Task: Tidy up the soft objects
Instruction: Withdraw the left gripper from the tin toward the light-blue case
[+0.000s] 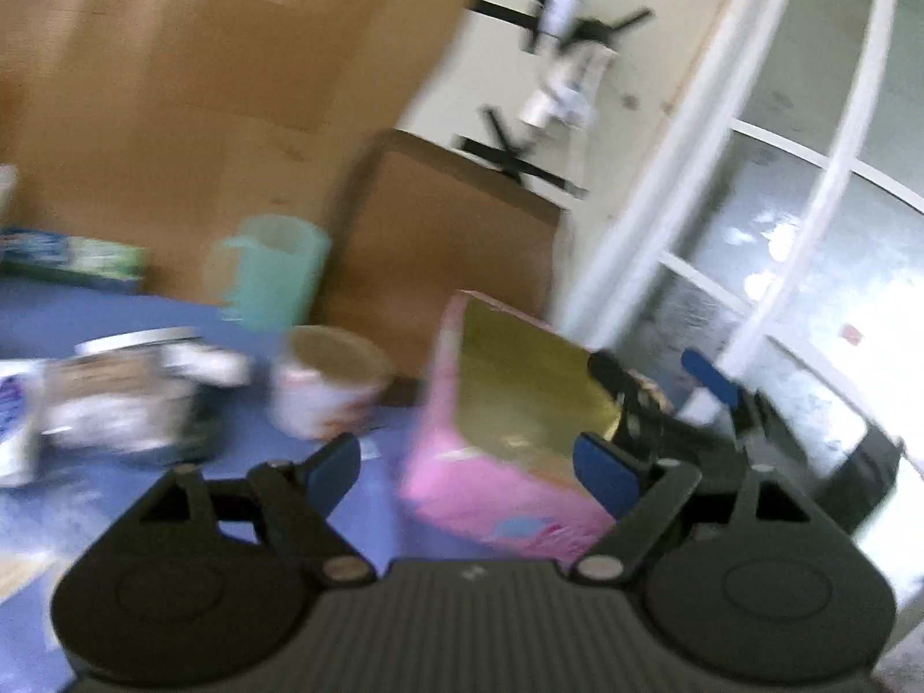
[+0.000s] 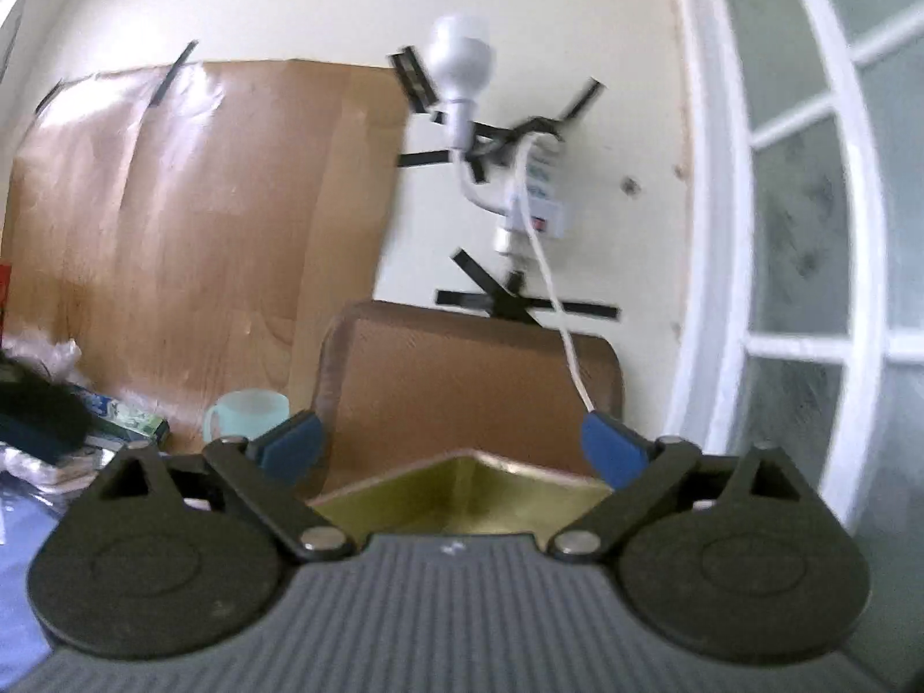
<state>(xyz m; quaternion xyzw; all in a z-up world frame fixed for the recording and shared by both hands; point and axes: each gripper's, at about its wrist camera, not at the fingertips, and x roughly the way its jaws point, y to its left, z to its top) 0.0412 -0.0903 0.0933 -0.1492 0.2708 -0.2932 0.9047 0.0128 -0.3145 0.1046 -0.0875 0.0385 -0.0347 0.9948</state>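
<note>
My left gripper (image 1: 468, 470): jaws spread apart, nothing between the blue pads; the view from it is smeared with blur.
My right gripper (image 2: 453, 447): jaws spread wide and empty, pointing about level at the wall; its blue fingertips also show at the right of the left view, just behind the box.
Pink box (image 1: 508, 433): stands open on the blue table (image 1: 173, 312), just ahead of my left gripper. Its inside is shiny gold, and a gold corner of it sits right below my right gripper. I cannot see anything inside it.
Soft things: a crumpled pile of white and clear wrappers or pouches (image 1: 110, 398) lies to the left on the table, well apart from the box. Too blurred to say exactly what they are.
Handling, my judgement: they look light, limp and slippery, likely to sag and crackle. I would pinch one at a bunched fold or edge, not a flat face.
Box handling: thin card, light, easy to tip if nudged.
Count: one pink box, one pale green mug (image 1: 271, 271), one round paper tub (image 1: 326, 381), one green and blue carton (image 1: 75, 260), two grippers. The soft items I cannot count.
</note>
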